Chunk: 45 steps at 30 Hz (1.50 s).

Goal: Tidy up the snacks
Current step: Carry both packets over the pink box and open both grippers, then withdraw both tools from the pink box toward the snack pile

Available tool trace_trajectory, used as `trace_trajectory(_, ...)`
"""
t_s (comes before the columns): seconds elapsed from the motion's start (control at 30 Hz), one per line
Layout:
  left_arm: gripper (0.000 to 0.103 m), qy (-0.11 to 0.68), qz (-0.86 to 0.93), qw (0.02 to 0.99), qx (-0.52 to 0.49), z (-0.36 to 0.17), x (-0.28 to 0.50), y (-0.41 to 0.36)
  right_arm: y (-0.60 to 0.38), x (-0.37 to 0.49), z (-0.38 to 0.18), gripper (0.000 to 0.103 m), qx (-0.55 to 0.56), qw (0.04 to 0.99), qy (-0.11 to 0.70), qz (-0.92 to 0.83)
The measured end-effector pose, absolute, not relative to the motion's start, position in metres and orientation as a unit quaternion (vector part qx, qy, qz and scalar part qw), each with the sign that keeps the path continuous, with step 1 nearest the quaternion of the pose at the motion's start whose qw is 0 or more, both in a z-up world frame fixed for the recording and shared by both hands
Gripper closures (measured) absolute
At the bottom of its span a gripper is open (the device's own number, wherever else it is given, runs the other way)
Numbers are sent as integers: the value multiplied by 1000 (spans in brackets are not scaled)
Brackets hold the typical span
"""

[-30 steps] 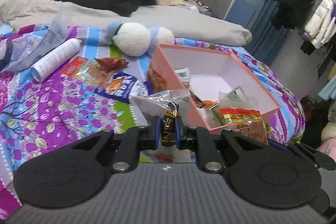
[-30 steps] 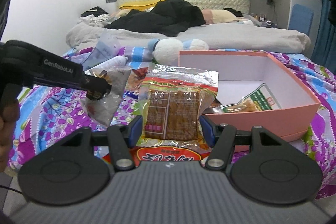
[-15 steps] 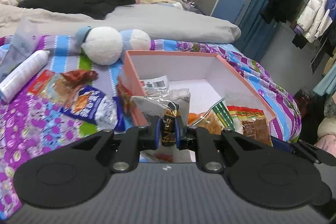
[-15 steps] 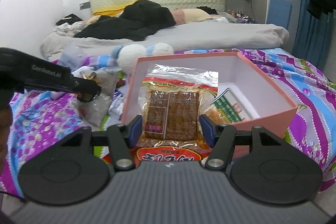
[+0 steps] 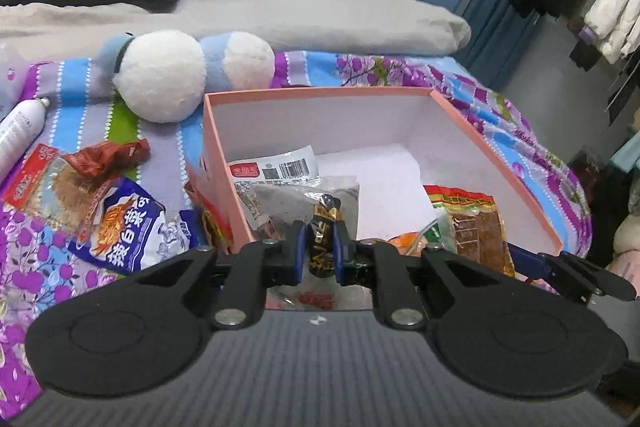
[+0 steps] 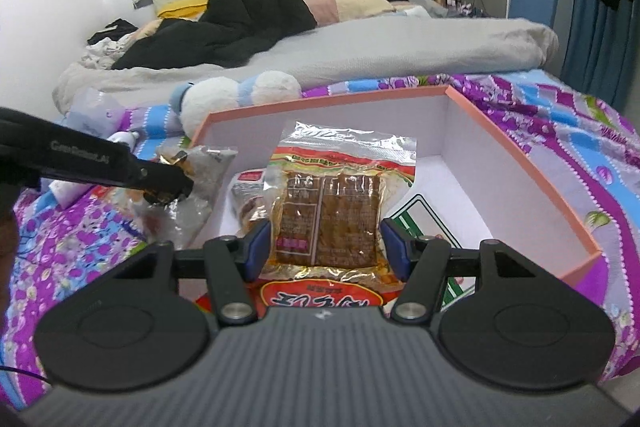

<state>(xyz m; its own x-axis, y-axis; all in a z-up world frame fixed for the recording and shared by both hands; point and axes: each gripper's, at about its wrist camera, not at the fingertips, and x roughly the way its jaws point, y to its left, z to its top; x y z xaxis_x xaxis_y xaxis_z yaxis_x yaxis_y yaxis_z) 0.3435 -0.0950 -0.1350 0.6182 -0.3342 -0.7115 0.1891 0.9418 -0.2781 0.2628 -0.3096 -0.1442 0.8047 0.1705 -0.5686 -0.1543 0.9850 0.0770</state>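
Observation:
My left gripper (image 5: 320, 251) is shut on a clear crinkled snack bag (image 5: 324, 195) with a black and gold label, held over the near left part of the open pink box (image 5: 320, 93). In the right wrist view my right gripper (image 6: 327, 247) is shut on a flat packet of brown snacks (image 6: 332, 211) with a red edge, upright above the pink box (image 6: 520, 155). The left gripper (image 6: 172, 187) shows there too, holding its bag (image 6: 204, 183) at the box's left wall. A barcode packet (image 5: 280, 171) and a green and white packet (image 6: 416, 215) lie inside.
Loose snacks lie on the flowered bedspread left of the box: a blue and white packet (image 5: 120, 227), a clear red-edged one (image 5: 48, 183), a dark red wrapper (image 5: 108, 155). A plush toy (image 5: 168, 75) and a white spray can (image 5: 20, 127) lie behind. Clothes hang at right.
Both grippers have carried their packets to the right and forward, from beside the box's near corner to above its inside. The box now looks larger and nearer. Neither grip has altered.

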Motion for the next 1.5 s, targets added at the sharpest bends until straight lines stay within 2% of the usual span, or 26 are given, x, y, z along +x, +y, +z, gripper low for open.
trace_trajectory(0.23,86,430,-154,886,-82,-152,364,-103,-313,290,-163,37,16,941,326,88)
trace_trajectory(0.3,86,432,-155,884,-86,-154,367,-103,-313,294,-165,31,18,939,333,86)
trace_trajectory(0.37,81,433,-156,884,-88,-152,364,-103,-313,294,-167,24,19,937,340,80)
trace_trajectory(0.47,74,424,-155,888,-89,-145,358,-99,-312,290,-167,22,18,936,343,73)
trace_trajectory(0.73,72,400,-152,899,-90,-114,322,-85,-314,268,-150,17,31,942,326,74)
trace_trajectory(0.8,70,393,-152,903,-90,-106,307,-82,-313,259,-143,13,37,943,321,78)
trace_trajectory(0.87,65,385,-152,906,-90,-99,292,-78,-312,248,-136,0,45,946,311,84)
trace_trajectory(1.33,64,354,-134,922,-85,-68,197,-46,-287,173,-101,0,51,958,263,105)
trace_trajectory(1.4,59,348,-130,925,-83,-64,185,-42,-282,163,-98,0,51,958,259,110)
trace_trajectory(1.5,57,341,-127,928,-82,-59,169,-36,-274,148,-95,0,45,959,251,120)
